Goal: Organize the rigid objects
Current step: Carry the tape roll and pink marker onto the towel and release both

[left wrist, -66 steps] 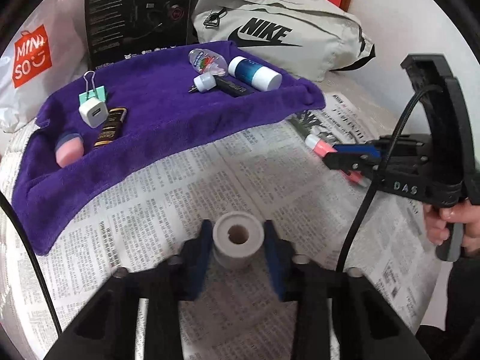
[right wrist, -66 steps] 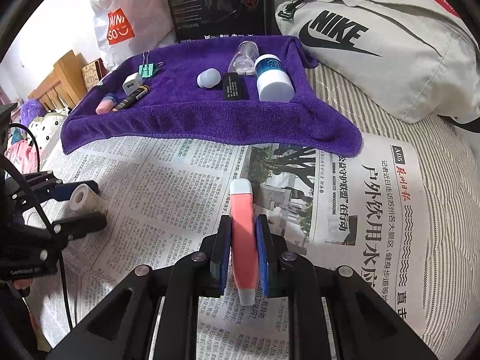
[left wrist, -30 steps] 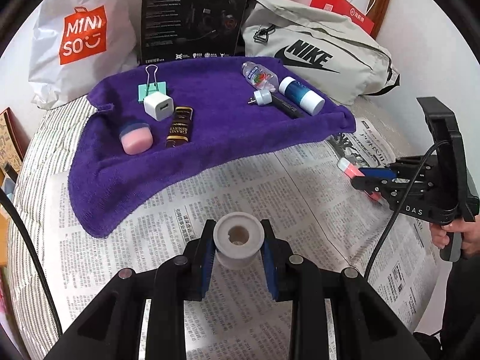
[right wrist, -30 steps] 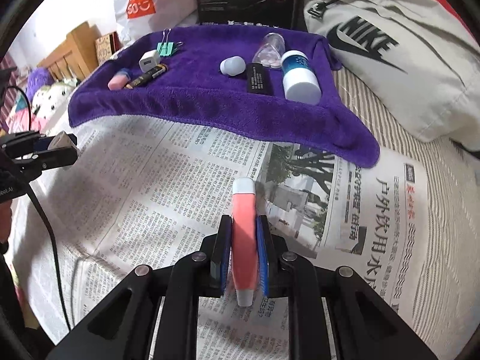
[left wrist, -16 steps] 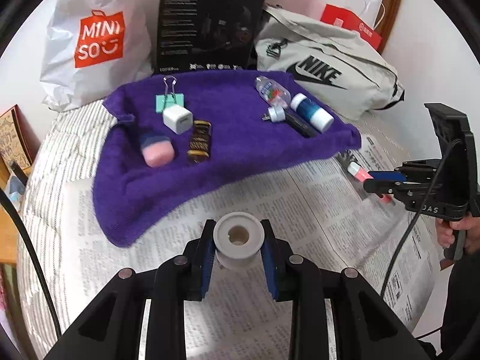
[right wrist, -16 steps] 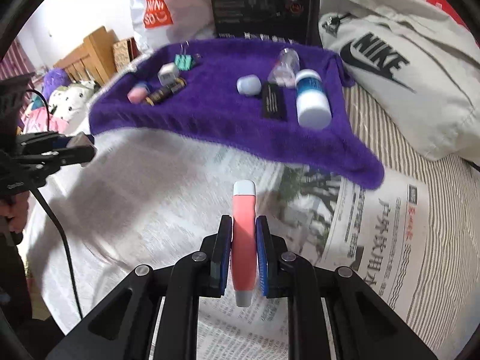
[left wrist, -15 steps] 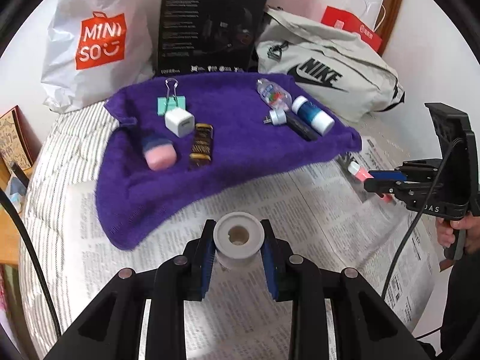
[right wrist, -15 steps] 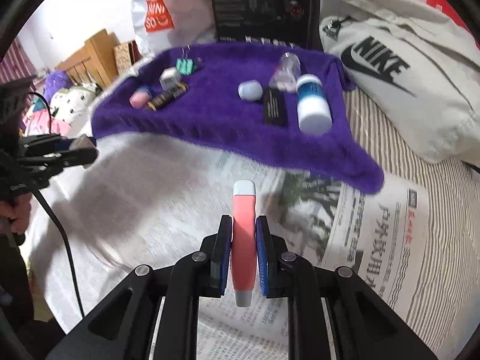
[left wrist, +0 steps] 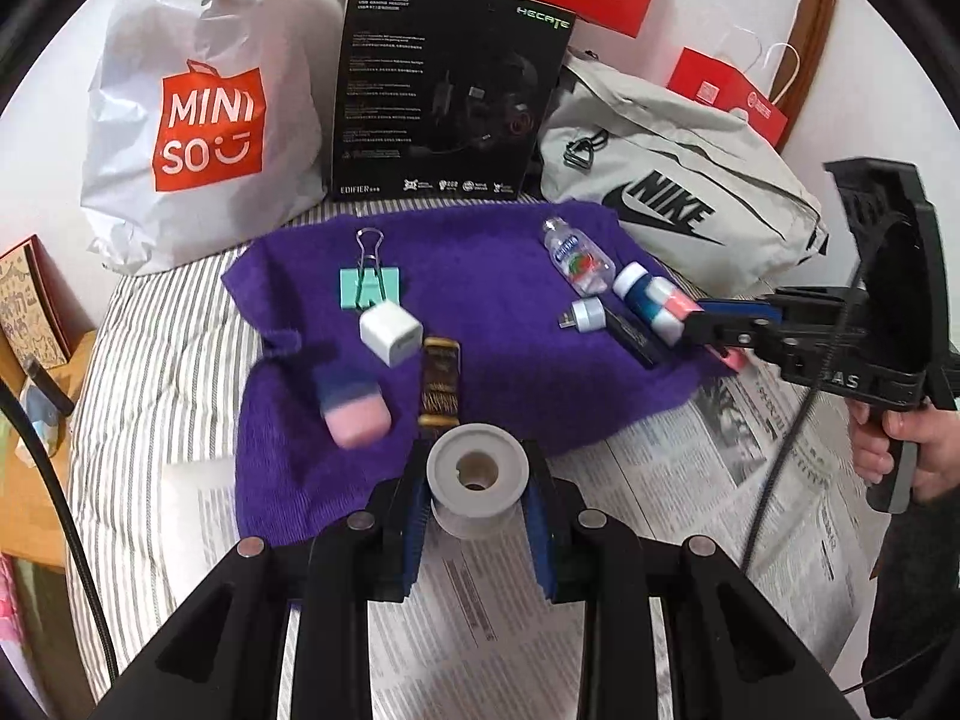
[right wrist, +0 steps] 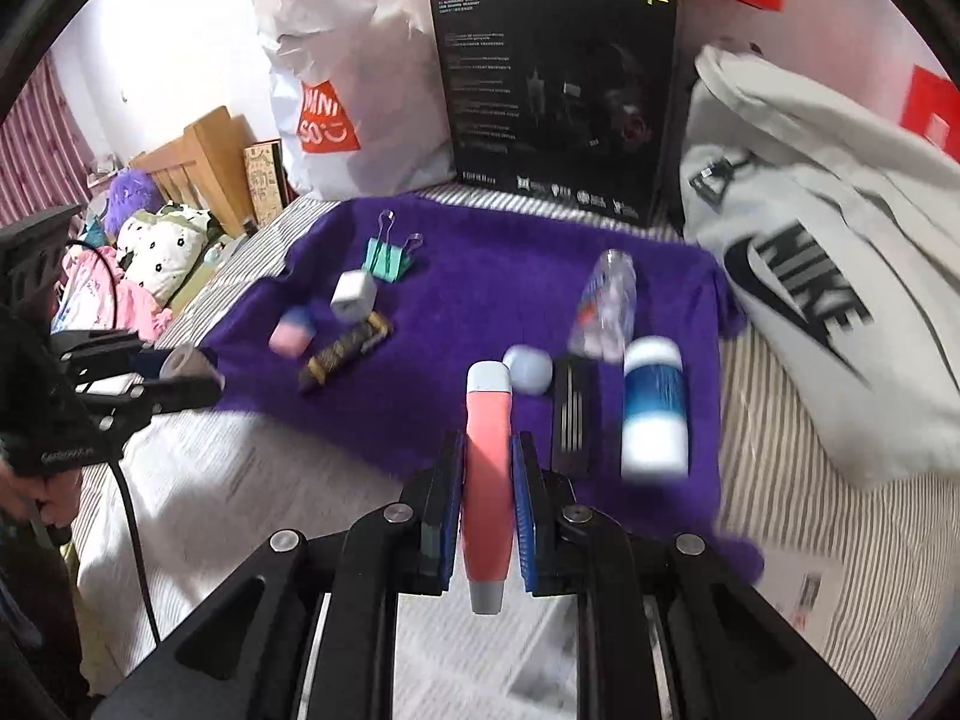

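My left tongs grip a grey-white tape roll by its sides, the core hole facing my camera; the roll hangs over the near edge of the purple towel, above newspaper spread on a striped bed. My right tongs are clamped on a pink pen-shaped stick with a pale cap at its far end and a grey tip at the near one; it lies along the line of the tongs, over the towel's near edge. From the left view I see the right tongs coming in from the right, their tips just beside a blue-and-white bottle, a hand on the grip. On the towel's left part: a teal binder clip, a white charger cube just in front of it, a pink eraser block, blurred, and a dark gold-printed bar. On the right part: a clear small bottle, a small white plug, a flat black stick and the blue-and-white bottle, close together. Behind the towel stand a white Miniso bag, a black headset box and a grey Nike bag. The right view is motion-blurred
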